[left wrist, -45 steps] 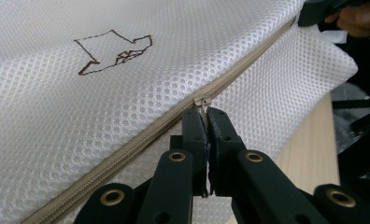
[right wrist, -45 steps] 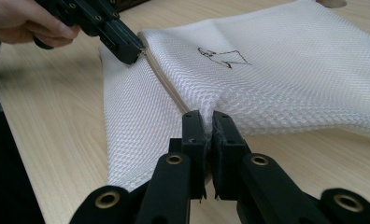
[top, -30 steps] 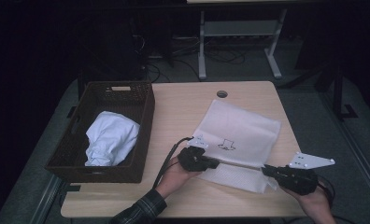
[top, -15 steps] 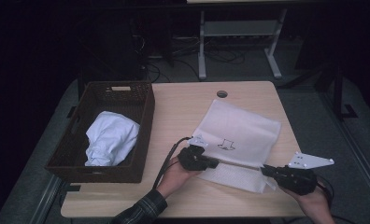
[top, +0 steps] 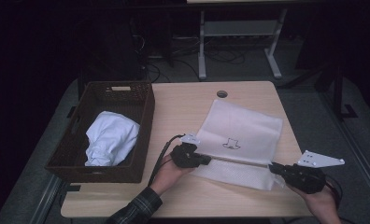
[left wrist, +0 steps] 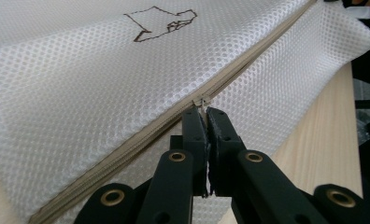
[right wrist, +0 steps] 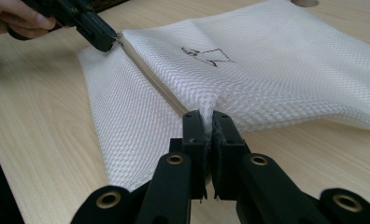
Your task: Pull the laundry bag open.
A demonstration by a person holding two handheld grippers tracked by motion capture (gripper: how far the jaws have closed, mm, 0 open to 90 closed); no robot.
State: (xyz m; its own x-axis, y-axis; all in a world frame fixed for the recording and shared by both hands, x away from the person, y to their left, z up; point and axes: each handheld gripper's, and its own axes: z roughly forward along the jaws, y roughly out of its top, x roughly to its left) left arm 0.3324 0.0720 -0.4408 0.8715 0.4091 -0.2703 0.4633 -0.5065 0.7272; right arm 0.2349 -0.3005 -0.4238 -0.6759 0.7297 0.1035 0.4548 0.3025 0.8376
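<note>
The tabletop [top: 183,107] is pale wood with a small round hole [top: 222,94] near its far edge. A dark woven basket [top: 143,116] stands on the tabletop's left part, well apart from the mesh bag, and a crumpled white cloth [top: 109,142] lies inside the basket. The white mesh bag [top: 244,128] lies flat on the tabletop's right part, to the right of the basket, with a small dark outline drawing [top: 231,144] printed on its upper face. A beige zipper [left wrist: 248,67] runs along the bag's near side, from the end closest to the basket toward the tabletop's right edge; below the zipper a narrower strip of mesh lies on the wood. The left gripper [top: 206,160] sits at the bag's near left corner, the end nearest the basket, held in a hand with a plaid sleeve [top: 136,210]. In the left gripper view its jaws are pressed together on the small metal zipper pull [left wrist: 202,101]. The right gripper [top: 273,167] is at the bag's near right corner, farthest from the basket. In the right gripper view its jaws are pressed together, pinching a bunched fold of mesh just beside the zipper's end, so the fabric puckers there.
</note>
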